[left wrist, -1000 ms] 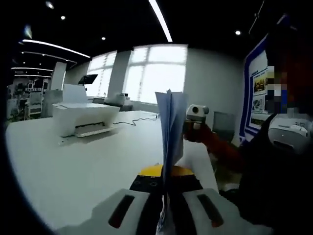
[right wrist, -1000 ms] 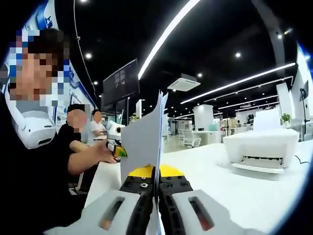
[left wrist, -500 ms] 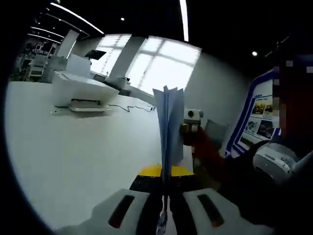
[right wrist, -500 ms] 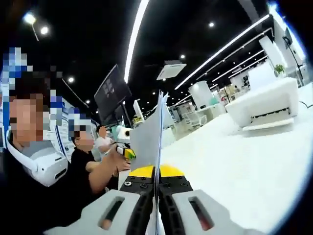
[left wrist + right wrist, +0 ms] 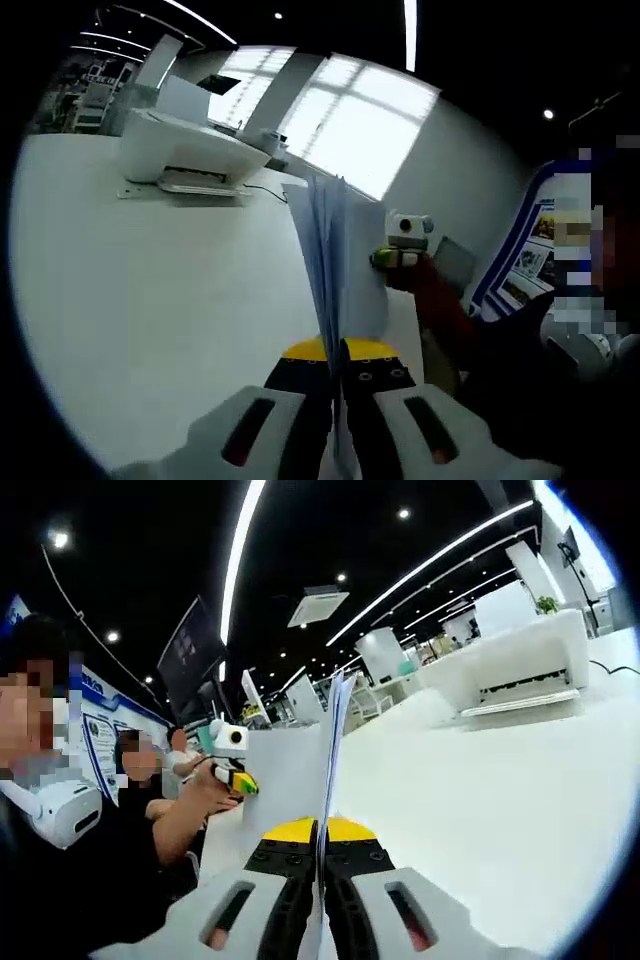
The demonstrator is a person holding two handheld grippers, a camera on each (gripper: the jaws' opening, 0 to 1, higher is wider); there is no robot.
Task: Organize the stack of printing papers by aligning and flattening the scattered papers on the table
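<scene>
Left tongs [image 5: 337, 400]: pressed together on the near edge of the paper stack [image 5: 335, 260], jaws rising from the bottom of the left gripper view.
Right tongs [image 5: 322, 880]: pinching the opposite edge of the same stack [image 5: 300, 775], jaws closed on it in the right gripper view.
Paper stack: held on edge between the two tongs, upright above the desk [image 5: 150, 300], sheets fanning slightly apart at the top.
Hand pose: in the left gripper view the person's hand [image 5: 415, 275] grips the right tongs just beyond the stack, forearm reaching in from the right; in the right gripper view the other hand [image 5: 205, 785] holds the left tongs behind the paper.
Printer [image 5: 185, 155]: white, well apart from the stack, on the far side of the desk.
</scene>
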